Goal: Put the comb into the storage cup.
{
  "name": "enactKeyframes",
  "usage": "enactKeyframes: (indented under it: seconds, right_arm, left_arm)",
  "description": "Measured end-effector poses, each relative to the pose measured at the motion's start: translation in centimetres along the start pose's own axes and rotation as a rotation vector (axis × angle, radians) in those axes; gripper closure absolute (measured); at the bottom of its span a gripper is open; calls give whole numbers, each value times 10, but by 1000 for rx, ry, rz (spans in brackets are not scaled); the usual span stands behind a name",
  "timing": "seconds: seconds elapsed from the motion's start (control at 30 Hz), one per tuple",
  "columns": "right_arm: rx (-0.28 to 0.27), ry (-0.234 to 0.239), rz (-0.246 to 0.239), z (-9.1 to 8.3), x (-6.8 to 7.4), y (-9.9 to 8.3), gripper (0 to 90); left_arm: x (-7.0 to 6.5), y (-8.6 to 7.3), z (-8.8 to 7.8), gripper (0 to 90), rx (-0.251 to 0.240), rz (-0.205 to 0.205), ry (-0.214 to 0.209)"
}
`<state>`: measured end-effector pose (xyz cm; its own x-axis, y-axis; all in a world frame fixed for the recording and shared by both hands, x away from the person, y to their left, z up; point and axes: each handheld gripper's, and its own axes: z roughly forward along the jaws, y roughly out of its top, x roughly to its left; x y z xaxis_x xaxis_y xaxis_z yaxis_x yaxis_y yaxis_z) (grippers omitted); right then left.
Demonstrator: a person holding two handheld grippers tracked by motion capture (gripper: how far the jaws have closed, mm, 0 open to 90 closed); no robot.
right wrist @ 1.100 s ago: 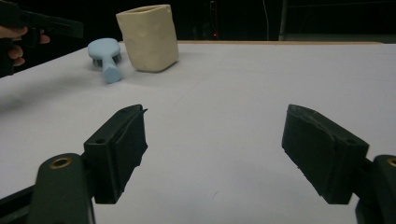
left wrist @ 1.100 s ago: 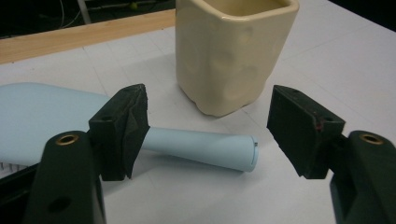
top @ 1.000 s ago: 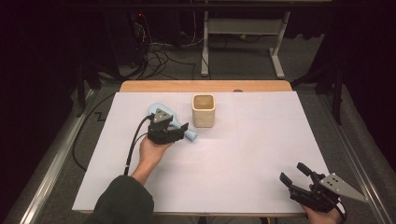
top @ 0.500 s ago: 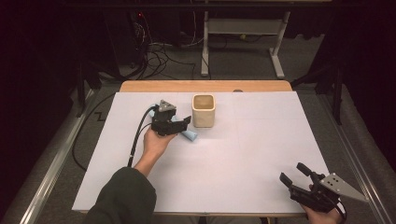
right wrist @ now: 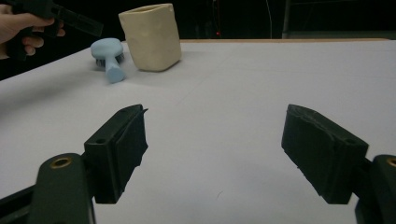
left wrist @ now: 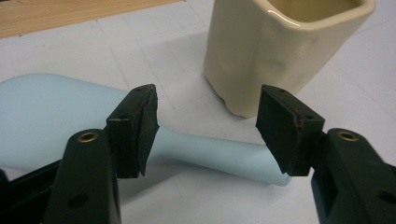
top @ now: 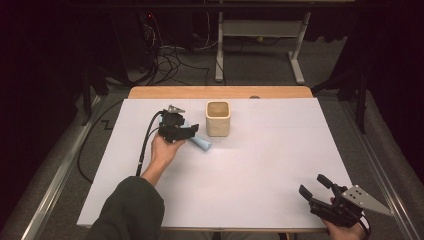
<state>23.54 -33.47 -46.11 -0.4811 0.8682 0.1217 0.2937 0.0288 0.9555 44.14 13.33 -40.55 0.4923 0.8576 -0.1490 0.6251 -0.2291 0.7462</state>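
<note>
In the high view your left gripper (top: 192,131) covers most of the light blue brush (top: 200,142), left of centre; just its handle end pokes out toward the lower right, beside the cream cup (top: 218,118). Whether bristles sit under the head is hard to make out there. Compared with a second ago, your left hand has slid right, toward the cup, and the jaws have just been closing. They stand apart astride the handle (left wrist: 219,156), not pressing it. The left gripper view shows that gap plainly, with the cup's top cut off at the upper edge. Your right gripper (top: 315,187), at the lower right, has stayed put, jaws wide apart over bare white table (top: 280,150). Its view shows dark bristles (right wrist: 117,57) under the brush head.
</note>
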Motion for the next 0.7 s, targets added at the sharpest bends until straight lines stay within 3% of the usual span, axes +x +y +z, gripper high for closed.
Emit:
enactKeyframes:
  seconds: [0.03, 0.1, 0.17, 0.27, 0.5, 0.7]
  right_arm:
    - [1, -1, 0, 0, 0, 0, 226]
    - [4, -1, -1, 1, 0, 0, 226]
    - [8, -1, -5, 1, 0, 0, 226]
    - [4, -2, -7, 1, 1, 0, 227]
    - [-6, 1, 7, -2, -1, 0, 228]
    - [-2, 3, 5, -1, -1, 0, 229]
  left_arm:
    - [0, 1, -1, 408, 2, -4, -10]
    - [-5, 7, -4, 421, 44, 47, -11]
    - [-13, 17, -6, 432, 57, 85, -9]
    - [-17, 32, -3, 449, 91, 102, 9]
    - [-10, 42, 10, 494, 180, 94, 54]
    - [-2, 46, 23, 597, 258, 81, 53]
